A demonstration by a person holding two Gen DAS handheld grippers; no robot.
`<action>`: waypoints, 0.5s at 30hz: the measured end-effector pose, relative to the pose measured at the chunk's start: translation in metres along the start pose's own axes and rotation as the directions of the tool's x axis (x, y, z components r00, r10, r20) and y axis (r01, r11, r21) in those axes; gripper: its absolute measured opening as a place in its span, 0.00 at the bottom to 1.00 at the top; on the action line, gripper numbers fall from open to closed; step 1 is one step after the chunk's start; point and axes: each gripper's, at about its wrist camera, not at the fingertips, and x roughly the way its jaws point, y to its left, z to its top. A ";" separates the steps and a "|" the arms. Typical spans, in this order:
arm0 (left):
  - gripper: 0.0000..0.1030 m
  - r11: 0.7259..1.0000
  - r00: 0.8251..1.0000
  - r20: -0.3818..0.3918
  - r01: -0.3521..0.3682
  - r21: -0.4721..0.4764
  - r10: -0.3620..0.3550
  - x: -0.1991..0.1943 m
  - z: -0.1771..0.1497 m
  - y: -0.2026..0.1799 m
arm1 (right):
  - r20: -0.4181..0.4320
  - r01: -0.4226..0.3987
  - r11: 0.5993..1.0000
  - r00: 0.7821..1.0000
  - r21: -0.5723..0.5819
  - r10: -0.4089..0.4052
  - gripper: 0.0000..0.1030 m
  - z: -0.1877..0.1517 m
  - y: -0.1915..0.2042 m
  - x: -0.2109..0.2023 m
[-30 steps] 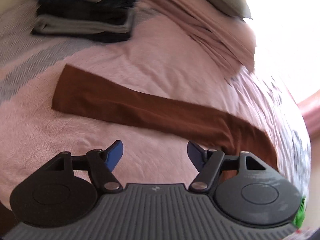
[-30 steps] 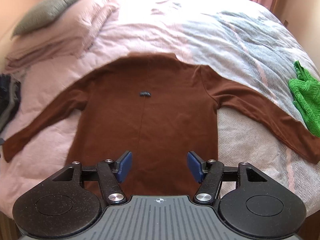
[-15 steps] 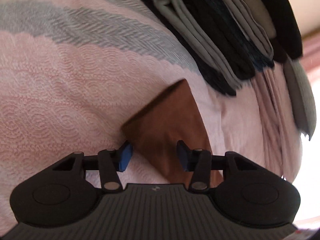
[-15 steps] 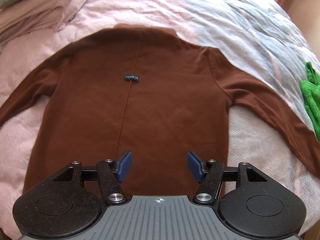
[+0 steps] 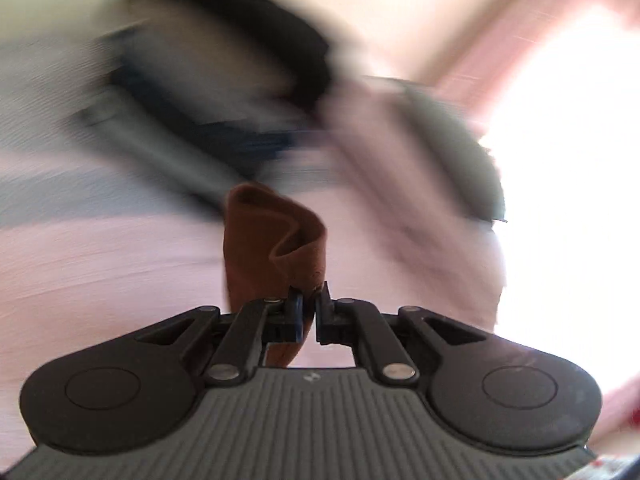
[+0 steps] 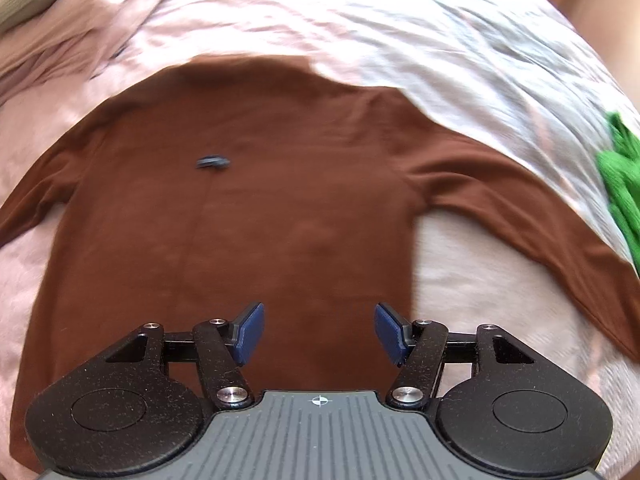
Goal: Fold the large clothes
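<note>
Barely begun, by the look of it. Spread flat and face-down on the pink bedspread [image 6: 100,288]: one brown long-sleeved top [image 6: 248,216], body unfolded, collar toward the far side, a small dark tab [image 6: 213,163] on the back below the neck. At the left, in the left wrist view, the cuff of the left sleeve [image 5: 272,248] pinched and lifted off the bed, bunched into a soft fold above the pads; left gripper [image 5: 308,308] clenched on that cloth, jaws nearly touching. Background there smeared by motion; only a dark blurred stack [image 5: 208,92] discernible, number of pieces impossible to tell.

In the middle, the body of the top lying smooth, no fold made yet. Right gripper [image 6: 319,334] released, jaws wide apart, hovering over the lower part of the body, gripping nothing. Further right, the right sleeve [image 6: 532,224] stretched out flat toward the edge of the bed, untouched. At the far right, one green garment [image 6: 624,184] crumpled, partly cut off by the frame, seemingly waiting its turn.

Left to do, as judged: both sleeves in, body folded over, then the green piece.

Counted: two grippers, one brown top, two sleeves, one green garment, one grey pillow [image 6: 28,0] at upper left.
</note>
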 end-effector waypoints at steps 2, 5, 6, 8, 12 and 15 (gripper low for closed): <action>0.02 0.978 0.982 -0.015 0.187 0.095 -0.186 -0.009 -0.014 -0.075 | 0.010 0.009 0.999 1.000 0.044 -0.009 0.56 -0.003 -0.021 -0.005; 0.02 0.853 0.877 -0.123 0.481 0.203 -0.465 -0.031 -0.061 -0.182 | 0.033 0.012 0.994 0.999 0.106 -0.015 0.56 -0.005 -0.050 -0.013; 0.03 0.793 0.821 -0.181 0.570 0.214 -0.542 -0.037 -0.083 -0.213 | 0.042 0.010 0.992 0.999 0.123 -0.015 0.56 -0.006 -0.058 -0.015; 0.10 0.676 0.702 -0.325 0.706 0.210 -0.633 -0.045 -0.132 -0.262 | 0.062 0.005 0.988 0.998 0.156 -0.015 0.56 -0.006 -0.077 -0.020; 0.28 0.595 0.607 -0.583 0.765 0.246 -0.540 -0.038 -0.230 -0.290 | 0.076 -0.017 0.979 0.997 0.203 0.002 0.56 -0.009 -0.104 -0.024; 0.28 0.660 0.680 -0.647 0.666 0.348 -0.345 -0.023 -0.270 -0.251 | 0.085 -0.054 0.969 0.996 0.243 0.034 0.56 -0.012 -0.121 -0.020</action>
